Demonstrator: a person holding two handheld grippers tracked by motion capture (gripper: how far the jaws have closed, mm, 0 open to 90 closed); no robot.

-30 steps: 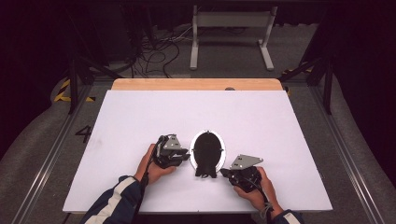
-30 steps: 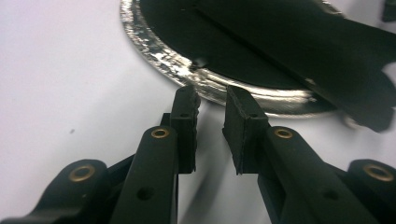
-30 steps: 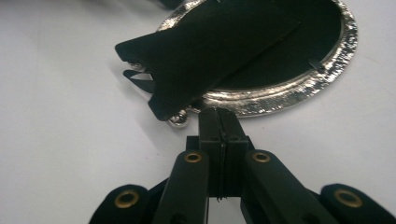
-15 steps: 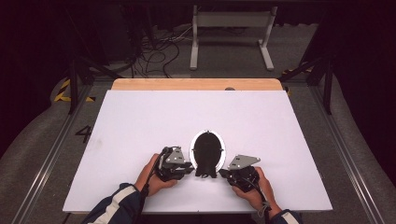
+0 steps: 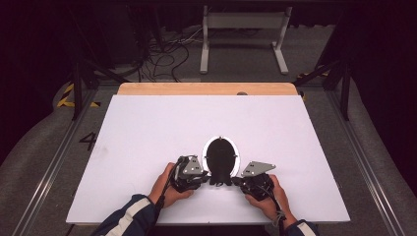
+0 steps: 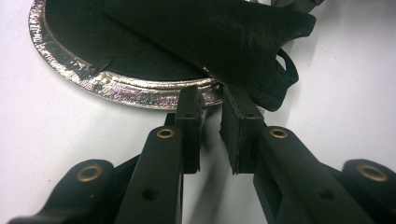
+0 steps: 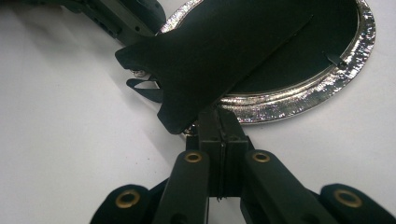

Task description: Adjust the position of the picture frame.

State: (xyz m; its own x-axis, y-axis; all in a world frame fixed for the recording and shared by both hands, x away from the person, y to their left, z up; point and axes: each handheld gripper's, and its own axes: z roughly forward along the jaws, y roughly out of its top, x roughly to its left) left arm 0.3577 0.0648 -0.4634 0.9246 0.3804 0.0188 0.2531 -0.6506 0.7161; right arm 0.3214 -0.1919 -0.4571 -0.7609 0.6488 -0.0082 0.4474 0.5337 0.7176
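Observation:
An oval picture frame (image 5: 221,156) lies face down on the white table (image 5: 147,132), its silver rim (image 6: 130,91) around a black backing. Its black stand flap (image 6: 210,37) (image 7: 219,56) is raised off the backing at the near end. My left gripper (image 5: 204,178) (image 6: 212,100) points at the rim from the left, its jaws a narrow gap apart with bare table showing between the pads. My right gripper (image 5: 237,181) (image 7: 218,116) comes in from the right, pads pressed together, tips at the rim just under the flap's edge. Whether it pinches anything I cannot tell.
A wooden strip (image 5: 206,88) runs along the table's far edge. Beyond it are a dark floor with cables (image 5: 162,54) and a white stand (image 5: 243,29). Metal rails (image 5: 54,162) flank the table on both sides.
My left gripper has slid nearer and to the right, up to the frame's near end. The right gripper and the frame have stayed where they were.

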